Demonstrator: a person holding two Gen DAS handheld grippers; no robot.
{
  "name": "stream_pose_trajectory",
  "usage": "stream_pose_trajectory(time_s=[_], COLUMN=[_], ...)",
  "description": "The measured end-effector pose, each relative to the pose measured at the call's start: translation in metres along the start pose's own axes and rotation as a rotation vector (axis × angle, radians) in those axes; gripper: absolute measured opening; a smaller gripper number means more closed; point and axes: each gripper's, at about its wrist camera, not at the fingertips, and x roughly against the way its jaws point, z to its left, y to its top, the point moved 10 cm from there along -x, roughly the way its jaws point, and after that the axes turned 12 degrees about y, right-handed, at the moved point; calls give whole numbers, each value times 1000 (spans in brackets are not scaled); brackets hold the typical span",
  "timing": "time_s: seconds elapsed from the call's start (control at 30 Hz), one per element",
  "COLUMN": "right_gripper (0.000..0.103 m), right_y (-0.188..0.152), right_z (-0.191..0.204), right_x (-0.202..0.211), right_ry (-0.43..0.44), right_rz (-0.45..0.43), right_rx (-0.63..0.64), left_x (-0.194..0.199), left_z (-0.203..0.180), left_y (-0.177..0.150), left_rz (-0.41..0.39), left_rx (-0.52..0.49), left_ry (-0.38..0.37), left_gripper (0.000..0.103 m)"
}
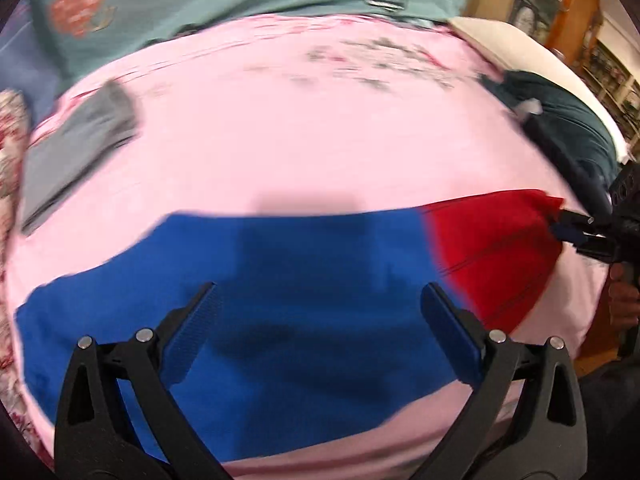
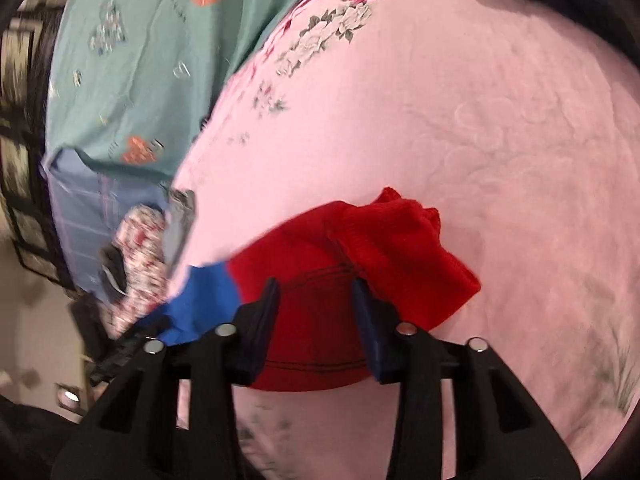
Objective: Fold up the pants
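Note:
The pants lie flat on a pink blanket (image 1: 300,120), with a blue part (image 1: 280,320) and a red part (image 1: 488,248). My left gripper (image 1: 320,288) hovers over the blue cloth, open wide with nothing between its fingers. My right gripper (image 1: 568,226) is at the far red end. In the right wrist view it (image 2: 315,284) stands about half open, with red cloth (image 2: 320,240) showing between and below its fingers, and the pads do not press on it. A ribbed red cuff (image 2: 400,248) is bunched just beyond it. Blue cloth (image 2: 204,300) trails off to the left.
A folded grey garment (image 1: 80,148) lies at the blanket's left and a dark teal garment (image 1: 568,132) at its far right. A teal patterned sheet (image 1: 200,0) covers the far side. Floral cloth (image 1: 10,140) sits at the left edge. A hand (image 1: 622,304) holds the right gripper.

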Motion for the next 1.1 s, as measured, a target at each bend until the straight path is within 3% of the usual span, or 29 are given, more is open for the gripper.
stream_pose_trajectory(time_s=[0.03,0.1,0.2,0.3,0.43,0.6,0.83,0.9,1.0,1.1], right_gripper=[57,60,61,61,61,61,61,55,37,27], right_y=[3,7,13,16,18,15,13,10,6,7], right_z=[14,33,28,3,-20,-36,-24,-22,-24,-22], right_x=[8,24,42,52,36,7,-8,-12,-15,-10], right_ry=[57,90,9,-90,-117,-102,-81,-107,-100,-96], right_rz=[-16,-63,-114,-133,-73,20,89,113,121,82], right_rx=[4,71,127,131,166,175,274,312,288,259], left_x=[0,0,-8,-28,-57,-58,-58,-56,-56,-52], left_z=[-17,-60,-111,-140,-147,-142,-139,-139,-139,-136], left_y=[5,14,13,6,-14,-18,-19,-20,-20,-16], left_rz=[-7,-17,-6,48,120,130,138,134,131,140], left_rx=[-17,-75,-157,-172,-184,-131,-92,-92,-98,-112], left_ry=[-16,-56,-70,-67,12,41,65,65,54,21], left_gripper=[101,101,101,101,101,101,101,101,101,101])
